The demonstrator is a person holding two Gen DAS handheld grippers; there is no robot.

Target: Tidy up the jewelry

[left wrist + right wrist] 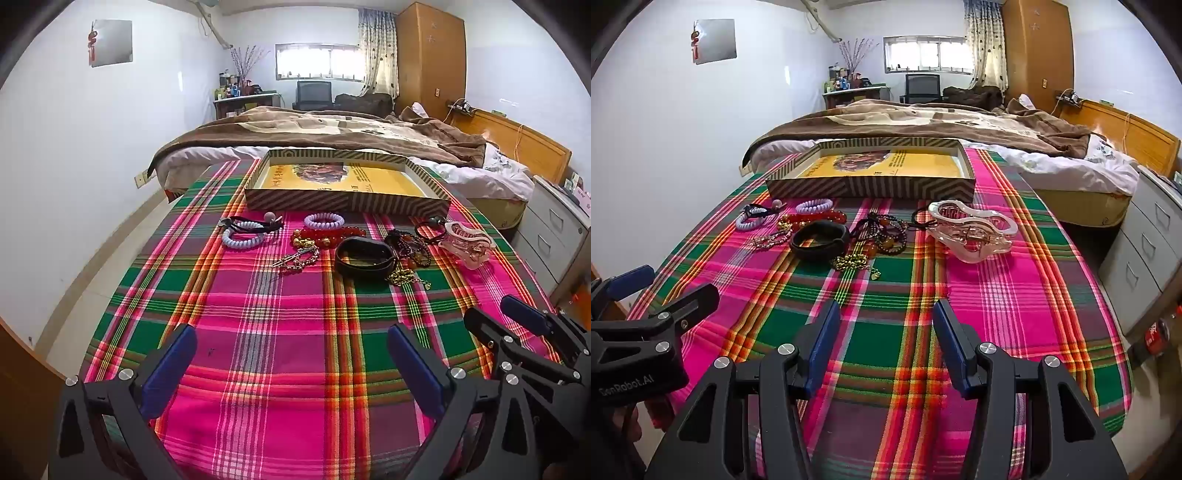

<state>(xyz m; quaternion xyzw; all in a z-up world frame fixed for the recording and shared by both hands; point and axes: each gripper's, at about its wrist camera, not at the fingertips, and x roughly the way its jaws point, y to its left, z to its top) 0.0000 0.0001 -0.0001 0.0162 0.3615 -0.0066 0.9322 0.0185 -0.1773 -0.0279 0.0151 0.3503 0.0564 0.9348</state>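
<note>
Left claw (291, 365) and right claw (882, 343) both hang open and empty over the near part of the plaid-covered surface (1015, 295), well short of the jewelry. The bracelets (317, 236), black band (364, 254) and clear hair clip (971, 230) lie in a row just before the empty striped tray (347, 201). Sorting looks unstarted; next, one claw must reach forward, close on a piece, and carry it to the tray.
</note>
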